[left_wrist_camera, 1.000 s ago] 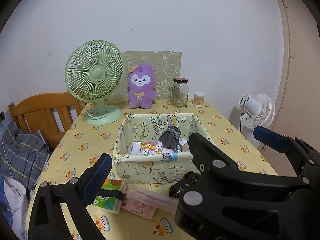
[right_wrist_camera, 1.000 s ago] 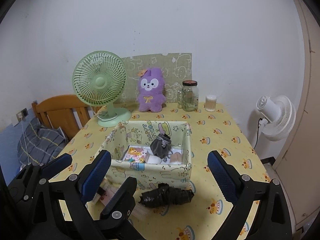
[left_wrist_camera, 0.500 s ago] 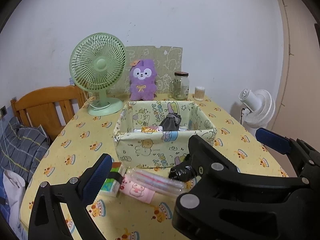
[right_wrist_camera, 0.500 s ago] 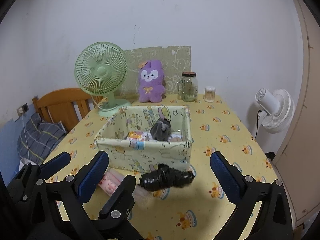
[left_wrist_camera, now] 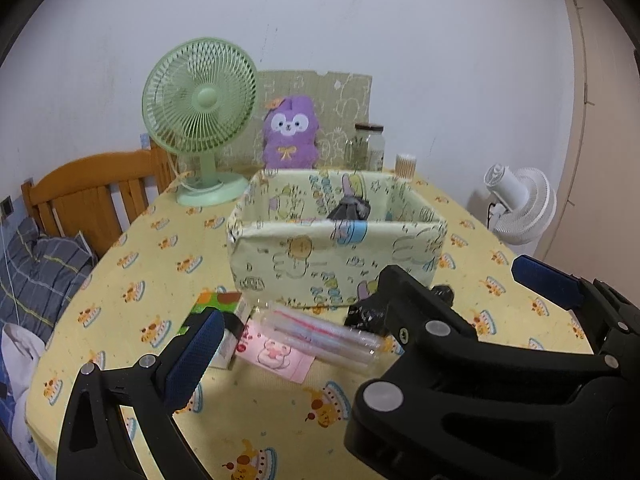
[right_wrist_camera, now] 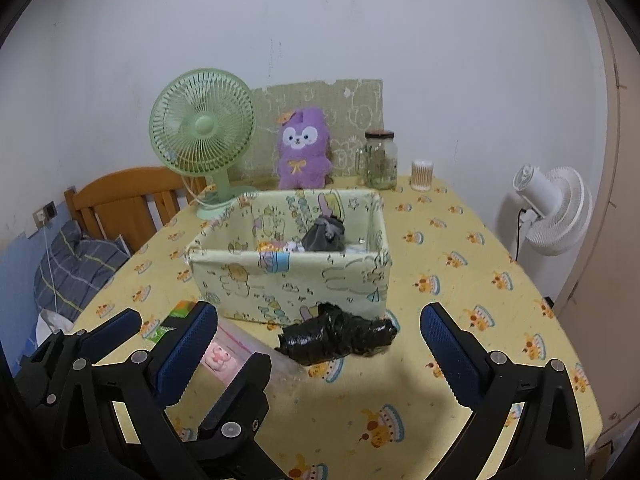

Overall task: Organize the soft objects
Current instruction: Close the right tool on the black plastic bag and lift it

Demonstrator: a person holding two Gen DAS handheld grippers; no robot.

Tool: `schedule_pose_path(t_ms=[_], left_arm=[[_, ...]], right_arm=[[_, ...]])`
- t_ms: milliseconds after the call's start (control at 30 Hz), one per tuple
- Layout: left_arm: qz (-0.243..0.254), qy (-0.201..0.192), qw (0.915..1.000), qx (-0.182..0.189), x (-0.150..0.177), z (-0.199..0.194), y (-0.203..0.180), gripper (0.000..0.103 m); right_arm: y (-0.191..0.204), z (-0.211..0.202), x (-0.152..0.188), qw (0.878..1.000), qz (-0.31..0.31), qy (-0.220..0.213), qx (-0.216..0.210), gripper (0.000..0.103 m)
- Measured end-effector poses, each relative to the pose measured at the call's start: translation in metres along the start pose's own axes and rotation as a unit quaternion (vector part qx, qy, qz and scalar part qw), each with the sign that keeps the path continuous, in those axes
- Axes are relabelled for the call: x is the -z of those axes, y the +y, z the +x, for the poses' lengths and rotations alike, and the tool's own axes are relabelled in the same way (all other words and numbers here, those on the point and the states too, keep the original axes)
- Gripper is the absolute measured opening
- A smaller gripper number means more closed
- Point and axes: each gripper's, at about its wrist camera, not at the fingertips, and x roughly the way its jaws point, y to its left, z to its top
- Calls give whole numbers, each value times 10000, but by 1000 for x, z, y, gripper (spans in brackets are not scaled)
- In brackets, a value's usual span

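A pale green fabric basket [left_wrist_camera: 336, 264] [right_wrist_camera: 288, 276] stands mid-table, holding a grey pouch [right_wrist_camera: 323, 236] and small packets. In front of it lie a black crumpled bundle [right_wrist_camera: 336, 340] [left_wrist_camera: 366, 314], a clear plastic tube pack [left_wrist_camera: 324, 334], a pink packet [left_wrist_camera: 276, 354] and a green tissue pack [left_wrist_camera: 218, 312]. My left gripper [left_wrist_camera: 368, 312] is open and empty, low over the front table, near the tube pack. My right gripper [right_wrist_camera: 320, 348] is open and empty, its pads either side of the black bundle, a little short of it.
A green desk fan [right_wrist_camera: 202, 136], a purple plush rabbit [right_wrist_camera: 304, 148], a glass jar [right_wrist_camera: 380, 160] and a cotton-swab pot [right_wrist_camera: 422, 170] stand at the table's back. A wooden chair [right_wrist_camera: 124, 200] with clothes is left; a white floor fan [right_wrist_camera: 554, 210] is right.
Both grippers have dropped lower and closer to the table front, so the basket now shows side-on. Both stay open. The objects have not moved.
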Motion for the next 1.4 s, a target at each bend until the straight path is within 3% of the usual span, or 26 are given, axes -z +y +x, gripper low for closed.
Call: schedule_pose_path(t_ms=[633,1300,1400], left_arm=[[-90,519,9986,-36,17,47,11,101],[-68,851,9963,-28,19,74,13,99],[-9,879,9961,-61,19,75,11,99]], right_arm=[[-5,58,17,9982,31,590,93,101],[-14,97,19,9952,102,942,251,98],[-17,98,22,9943,140,1013,287,88]])
